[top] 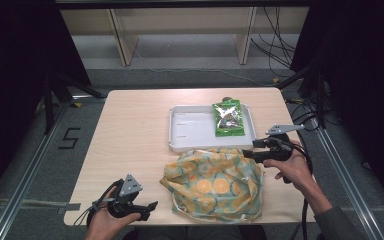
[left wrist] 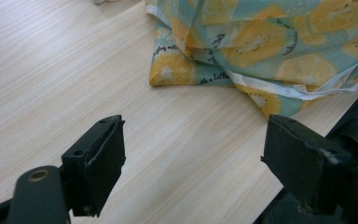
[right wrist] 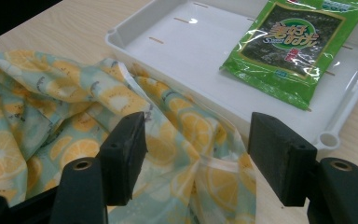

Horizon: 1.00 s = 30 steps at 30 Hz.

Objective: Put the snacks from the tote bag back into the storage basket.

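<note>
- The bag [top: 214, 183], a crumpled cloth one printed with lemon slices, lies on the table [top: 130, 130] near its front edge and right of centre. Its far side is bunched up against the tray's front rim, so it looks set there to be filled from the tray.
- The tray [top: 190, 131], white and shallow, sits just behind the bag toward the table's back edge. A green packet [top: 228, 118] lies flat in its right half, label up, within easy reach of the right hand.
- The right gripper [top: 247, 153] is held level at the bag's far right corner, pointing left across the table's right side. Its jaws stand wide with nothing pinched. In the right gripper view a fold of the bag [right wrist: 205, 154] and its white-edged hem run between the two pads [right wrist: 126, 149], so it seems lined up to take the bag's rim, probably to lift the mouth open.
- The left gripper [top: 152, 206] rests at the front left corner of the table, well short of the bag. Its jaws are wide too and hold nothing; in the left gripper view only bare table [left wrist: 74, 84] lies between them, with the bag's near corner [left wrist: 177, 70] ahead. It appears to be waiting its turn at that corner.
</note>
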Each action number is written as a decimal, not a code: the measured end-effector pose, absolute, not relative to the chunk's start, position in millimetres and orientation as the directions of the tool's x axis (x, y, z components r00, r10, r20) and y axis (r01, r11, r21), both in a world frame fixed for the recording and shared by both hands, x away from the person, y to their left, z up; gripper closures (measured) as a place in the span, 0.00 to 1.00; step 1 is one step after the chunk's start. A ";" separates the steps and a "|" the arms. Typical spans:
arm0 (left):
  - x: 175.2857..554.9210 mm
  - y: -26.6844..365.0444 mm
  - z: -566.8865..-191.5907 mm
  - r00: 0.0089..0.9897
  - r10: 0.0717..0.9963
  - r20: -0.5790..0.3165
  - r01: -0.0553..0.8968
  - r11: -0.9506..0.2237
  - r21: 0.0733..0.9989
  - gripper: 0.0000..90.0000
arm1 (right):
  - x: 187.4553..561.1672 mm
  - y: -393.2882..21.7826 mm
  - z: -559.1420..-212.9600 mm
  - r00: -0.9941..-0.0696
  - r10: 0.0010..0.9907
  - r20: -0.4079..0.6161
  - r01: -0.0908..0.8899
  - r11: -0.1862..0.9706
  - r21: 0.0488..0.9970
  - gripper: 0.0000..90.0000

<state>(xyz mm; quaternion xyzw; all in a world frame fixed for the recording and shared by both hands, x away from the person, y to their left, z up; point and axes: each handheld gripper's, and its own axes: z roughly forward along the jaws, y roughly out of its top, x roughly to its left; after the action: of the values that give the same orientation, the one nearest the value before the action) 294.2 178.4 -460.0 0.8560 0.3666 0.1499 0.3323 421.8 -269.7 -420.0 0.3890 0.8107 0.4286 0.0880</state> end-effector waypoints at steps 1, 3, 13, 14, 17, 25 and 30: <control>294.4 178.8 -460.0 0.687 0.727 0.016 0.528 -0.513 0.677 0.22 | 419.7 -271.7 -419.7 -0.678 0.713 0.179 0.553 0.335 0.763 0.42; 294.4 178.7 -460.1 0.686 0.727 0.014 0.527 -0.511 0.679 0.22 | 415.8 -274.3 -421.0 -0.666 0.723 0.182 0.559 0.322 0.764 0.42; 294.5 178.6 -460.0 0.687 0.727 0.015 0.527 -0.512 0.678 0.22 | 402.9 -286.2 -427.8 -0.659 0.731 0.176 0.554 0.314 0.771 0.41; 294.4 178.6 -460.0 0.688 0.726 0.016 0.526 -0.513 0.678 0.22 | 401.8 -287.8 -426.7 -0.664 0.727 0.177 0.560 0.325 0.762 0.41; 293.9 178.3 -460.9 0.677 0.736 0.000 0.541 -0.498 0.678 0.22 | 398.1 -291.2 -427.9 -0.662 0.728 0.176 0.557 0.321 0.766 0.40; 293.9 178.2 -460.9 0.676 0.737 -0.001 0.541 -0.496 0.680 0.22 | 386.2 -301.2 -432.4 -0.660 0.734 0.163 0.550 0.323 0.770 0.40; 294.0 178.6 -461.0 0.676 0.737 0.002 0.541 -0.498 0.678 0.22 | 378.5 -307.6 -435.0 -0.654 0.738 0.167 0.559 0.322 0.764 0.38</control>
<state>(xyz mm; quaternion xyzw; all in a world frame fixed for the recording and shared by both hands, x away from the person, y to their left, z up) 294.0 178.6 -461.0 0.8528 0.3745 0.1472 0.3328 378.5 -307.6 -435.0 0.4024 0.8060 0.4210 0.1063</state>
